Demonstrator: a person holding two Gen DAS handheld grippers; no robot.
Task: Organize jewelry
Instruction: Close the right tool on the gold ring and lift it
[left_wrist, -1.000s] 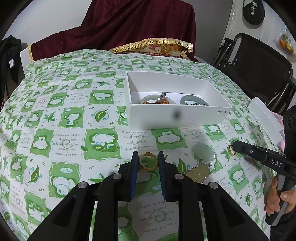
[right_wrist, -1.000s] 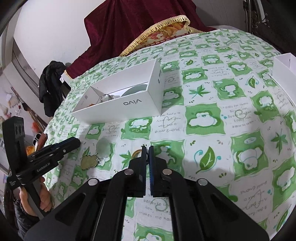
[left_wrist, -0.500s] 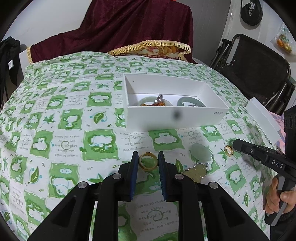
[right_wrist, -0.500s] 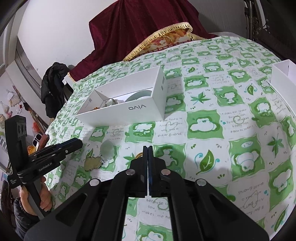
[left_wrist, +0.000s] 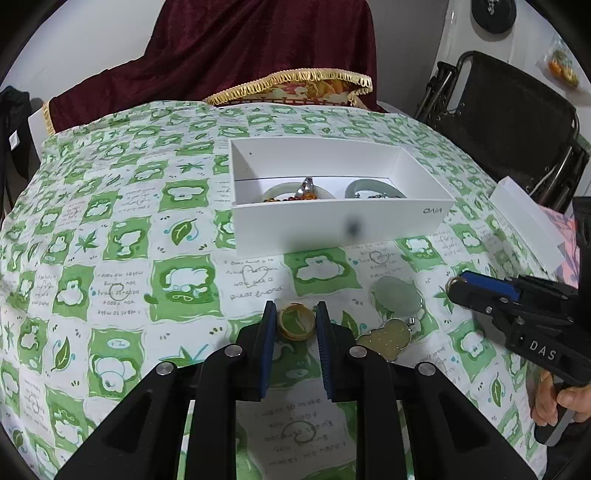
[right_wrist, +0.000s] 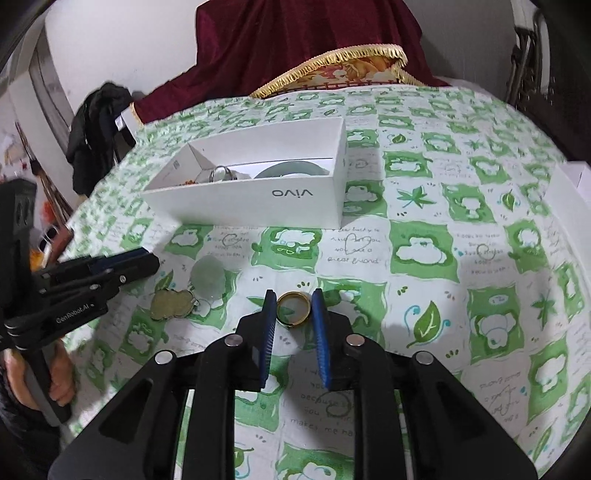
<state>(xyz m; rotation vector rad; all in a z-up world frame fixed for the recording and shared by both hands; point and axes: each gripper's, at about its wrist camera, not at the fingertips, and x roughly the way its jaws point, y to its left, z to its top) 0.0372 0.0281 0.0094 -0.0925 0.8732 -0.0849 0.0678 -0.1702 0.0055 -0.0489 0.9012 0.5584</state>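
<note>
Left wrist view: left tongs (left_wrist: 295, 312) clenched on amber ring (left_wrist: 297, 336) by the near edge of the bench (left_wrist: 122, 229), white box (left_wrist: 332, 225) beyond at mid-bench; possible slip of the round band before the box wall. Right wrist view: right tongs (right_wrist: 294, 297) astride gold ring (right_wrist: 293, 324), pinching or merely straddling not determinable; if loose, liable to roll away.

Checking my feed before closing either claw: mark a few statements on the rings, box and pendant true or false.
1. A gold ring lies between the right claw's fingers. True.
2. The box is empty. False: jewelry lies inside.
3. A gourd pendant lies on the cloth, outside the box. True.
4. The left claw is fully shut on nothing. False: an amber ring sits between its fingers.
</note>
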